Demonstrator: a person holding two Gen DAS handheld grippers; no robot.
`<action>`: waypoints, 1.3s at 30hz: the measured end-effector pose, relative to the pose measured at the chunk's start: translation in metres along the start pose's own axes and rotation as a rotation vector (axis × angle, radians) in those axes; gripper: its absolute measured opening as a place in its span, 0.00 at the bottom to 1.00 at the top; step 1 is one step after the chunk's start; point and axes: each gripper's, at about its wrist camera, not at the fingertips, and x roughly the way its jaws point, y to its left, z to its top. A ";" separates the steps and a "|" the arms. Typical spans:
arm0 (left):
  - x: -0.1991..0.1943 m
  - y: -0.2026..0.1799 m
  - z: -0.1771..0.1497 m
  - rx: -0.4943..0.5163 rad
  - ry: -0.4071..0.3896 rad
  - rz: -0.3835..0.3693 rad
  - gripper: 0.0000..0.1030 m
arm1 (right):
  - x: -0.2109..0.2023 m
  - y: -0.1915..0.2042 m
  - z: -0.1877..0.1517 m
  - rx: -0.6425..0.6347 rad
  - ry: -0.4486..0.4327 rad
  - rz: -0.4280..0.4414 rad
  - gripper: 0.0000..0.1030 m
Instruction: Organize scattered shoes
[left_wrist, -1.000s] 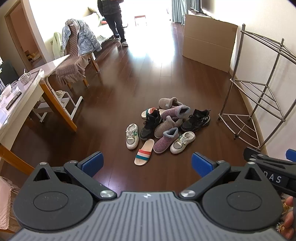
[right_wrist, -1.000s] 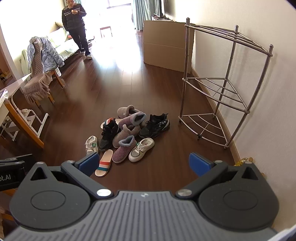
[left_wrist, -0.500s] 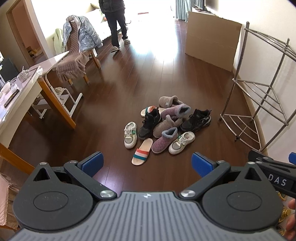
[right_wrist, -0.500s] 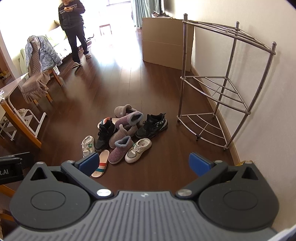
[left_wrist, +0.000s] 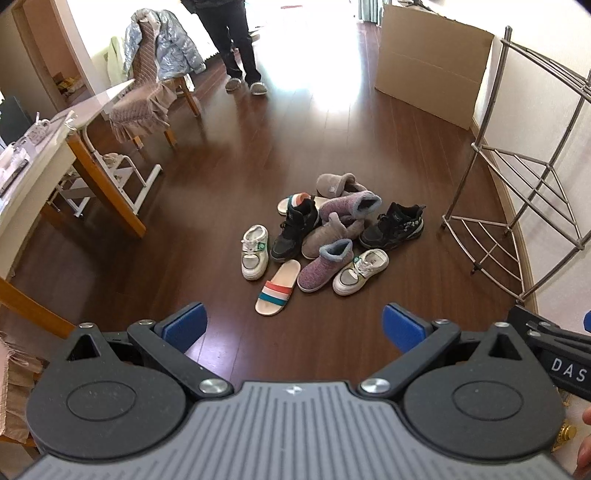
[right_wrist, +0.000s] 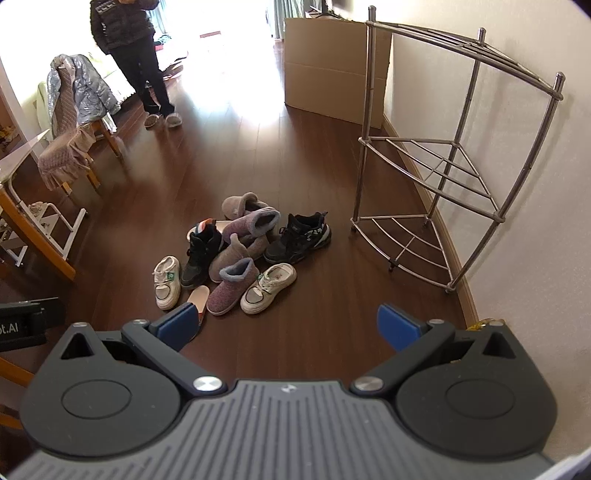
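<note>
1. My left tongs (left_wrist: 293, 326) are spread wide with nothing between the blue pads, held above the wooden floor (left_wrist: 314, 133).
2. My right tongs (right_wrist: 290, 326) are equally wide apart and empty.
3. The pile of shoes (left_wrist: 328, 232) lies on the floor ahead of both, well apart from them.
4. The metal corner rack (right_wrist: 436, 192) stands near the pile, against the wall, its shelves bare.

I see a dark wood floor (left_wrist: 332, 122), polished enough to throw back window glare. The corner rack (right_wrist: 439, 177) beside the wall is bare shiny metal tubing. Purple ankle slippers (left_wrist: 323, 266) look knitted and fuzzy; the white sneakers (right_wrist: 267, 282) smooth, the striped slide (left_wrist: 275, 288) matt foam. Upper right, the cardboard box (left_wrist: 432, 62) is plain matt. My gripper pads (left_wrist: 184, 325) are blue, the housings matt black plastic.
</note>
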 end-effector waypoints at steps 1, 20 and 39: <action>0.008 0.001 0.000 0.005 0.011 -0.012 0.99 | 0.006 0.000 0.000 0.003 0.004 -0.001 0.99; 0.275 0.019 -0.025 0.383 0.287 -0.124 0.99 | 0.221 0.031 -0.044 0.090 0.249 -0.053 0.99; 0.584 0.063 -0.069 0.286 0.303 -0.140 0.95 | 0.521 0.107 -0.093 -0.157 0.232 0.065 0.99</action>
